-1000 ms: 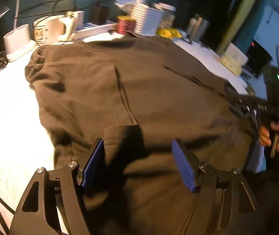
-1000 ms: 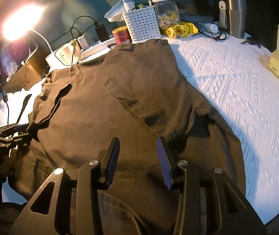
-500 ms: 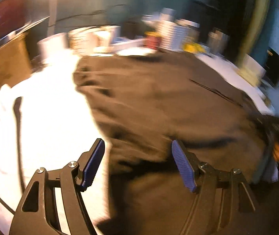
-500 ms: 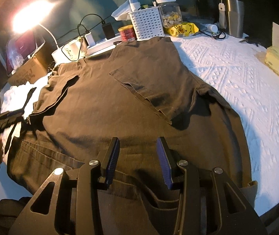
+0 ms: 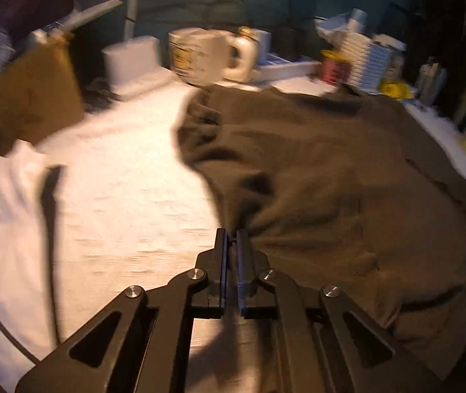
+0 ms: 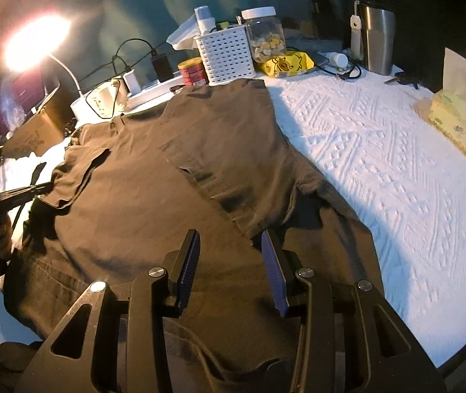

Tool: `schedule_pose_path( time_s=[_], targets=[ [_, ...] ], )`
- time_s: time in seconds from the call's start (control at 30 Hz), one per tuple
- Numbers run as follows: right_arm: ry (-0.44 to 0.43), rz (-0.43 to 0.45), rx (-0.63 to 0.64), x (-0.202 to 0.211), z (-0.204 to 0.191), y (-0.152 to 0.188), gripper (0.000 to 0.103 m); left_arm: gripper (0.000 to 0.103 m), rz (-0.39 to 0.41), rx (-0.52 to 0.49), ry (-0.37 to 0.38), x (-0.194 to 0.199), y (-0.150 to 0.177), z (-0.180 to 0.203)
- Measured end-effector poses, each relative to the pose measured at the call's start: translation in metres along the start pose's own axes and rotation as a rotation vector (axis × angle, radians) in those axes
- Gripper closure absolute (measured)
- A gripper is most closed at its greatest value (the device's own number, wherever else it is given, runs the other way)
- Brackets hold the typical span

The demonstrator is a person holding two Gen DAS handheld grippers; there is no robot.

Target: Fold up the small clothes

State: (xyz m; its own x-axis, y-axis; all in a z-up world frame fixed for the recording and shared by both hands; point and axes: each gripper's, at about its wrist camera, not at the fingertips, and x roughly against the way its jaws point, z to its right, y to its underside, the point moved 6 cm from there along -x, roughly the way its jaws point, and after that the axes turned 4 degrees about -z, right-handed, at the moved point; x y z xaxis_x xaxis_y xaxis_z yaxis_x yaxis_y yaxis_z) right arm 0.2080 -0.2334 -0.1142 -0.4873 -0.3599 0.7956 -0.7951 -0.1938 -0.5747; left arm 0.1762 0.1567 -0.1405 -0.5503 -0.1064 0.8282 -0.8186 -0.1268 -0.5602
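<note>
Pinching brown shirt (image 5: 331, 180) edge, left gripper (image 5: 232, 234) clamped

Bare white cover (image 6: 380, 163) right of shirt (image 6: 174, 170); clutter along far edge: basket (image 6: 228, 57)

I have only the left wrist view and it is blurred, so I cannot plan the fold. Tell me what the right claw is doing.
Observer: The right claw is open, hovering over the near part of the brown shirt, gripping nothing.
Operator: Report the far side of the shirt.
Observer: One sleeve is already folded in over the body, its hem running diagonally toward the right claw.
Operator: Describe what lies to the right of the shirt.
Observer: Bare white textured bedspread, with a tissue box near its right edge.
Operator: Confirm my left claw from there.
Observer: The left claw sits at the shirt's left edge; your own view shows it shut on the fabric.
</note>
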Motion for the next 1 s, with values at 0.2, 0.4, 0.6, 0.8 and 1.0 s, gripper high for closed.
schedule_pose_path(
  time_s=[0.2,0.4,0.6,0.8,1.0],
  targets=[
    [-0.005,-0.018,0.003,-0.007,-0.001,-0.001,0.061,0.103,-0.024,-0.002,-0.065,0.000,0.013,-0.016],
    [-0.002,-0.010,0.008,-0.003,-0.003,0.001,0.061,0.101,-0.018,0.000,-0.094,0.017,0.010,-0.004],
    [0.003,-0.004,0.002,0.004,-0.003,0.010,0.061,0.065,0.027,-0.118,-0.073,0.039,0.021,0.039],
    [0.002,0.004,0.003,0.013,-0.004,0.019,0.061,0.065,-0.023,-0.245,-0.031,0.032,0.050,0.081],
    [0.017,0.031,-0.007,0.028,0.004,0.024,0.061,0.063,-0.013,-0.225,-0.049,0.041,0.054,0.075]
  ],
)
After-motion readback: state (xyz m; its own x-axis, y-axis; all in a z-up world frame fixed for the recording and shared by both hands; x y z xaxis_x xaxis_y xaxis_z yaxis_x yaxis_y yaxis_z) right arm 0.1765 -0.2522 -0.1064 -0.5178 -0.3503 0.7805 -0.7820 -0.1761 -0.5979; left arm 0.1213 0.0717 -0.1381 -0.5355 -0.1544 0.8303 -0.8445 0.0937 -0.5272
